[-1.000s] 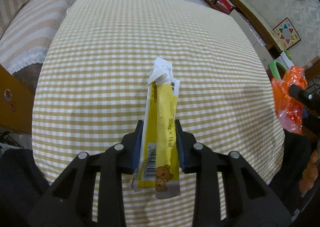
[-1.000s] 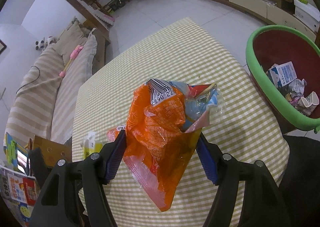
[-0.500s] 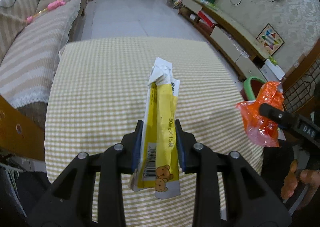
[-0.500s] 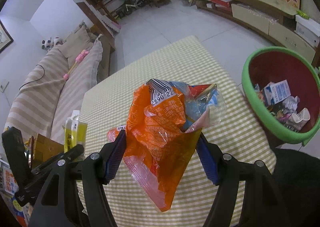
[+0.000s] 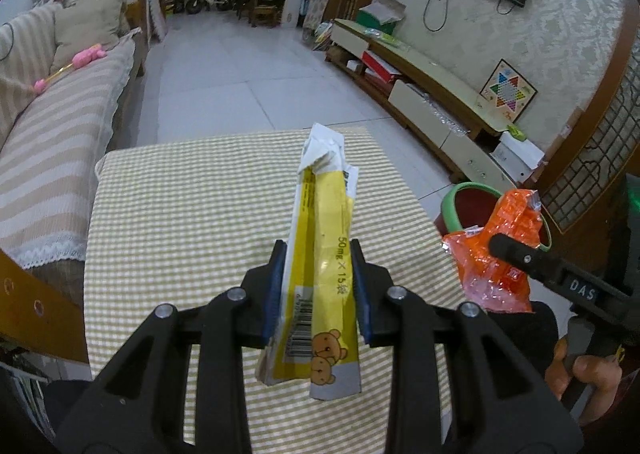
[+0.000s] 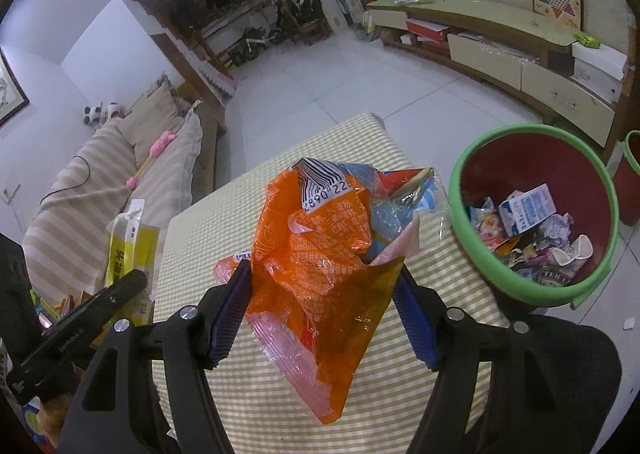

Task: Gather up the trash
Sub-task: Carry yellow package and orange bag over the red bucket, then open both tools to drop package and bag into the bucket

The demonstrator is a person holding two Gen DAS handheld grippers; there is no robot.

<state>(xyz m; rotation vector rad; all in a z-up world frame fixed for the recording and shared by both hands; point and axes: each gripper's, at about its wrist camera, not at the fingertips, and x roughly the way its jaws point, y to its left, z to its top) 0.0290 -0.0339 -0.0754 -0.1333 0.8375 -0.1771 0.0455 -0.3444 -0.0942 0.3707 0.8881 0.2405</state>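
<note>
My left gripper (image 5: 318, 254) is shut on a flattened yellow carton (image 5: 320, 246) with a bear print, held above the checked table (image 5: 180, 213). My right gripper (image 6: 324, 274) is shut on a crumpled orange snack bag (image 6: 320, 254), also above the table. The red bin with a green rim (image 6: 480, 250) stands on the floor to the right of the table and holds several pieces of trash. In the left wrist view the bin (image 5: 452, 201) shows partly behind the orange bag (image 5: 492, 246). The yellow carton also shows at the left of the right wrist view (image 6: 128, 250).
A striped sofa (image 5: 48, 133) runs along the table's left side. A low TV cabinet (image 5: 432, 93) stands along the right wall. A second green-rimmed bin (image 6: 630, 169) sits at the far right. Tiled floor lies beyond the table.
Both grippers have risen and tilted up with their trash still held; the table looks smaller and farther. The right gripper has moved closer to the left one. The bin shows more fully.
</note>
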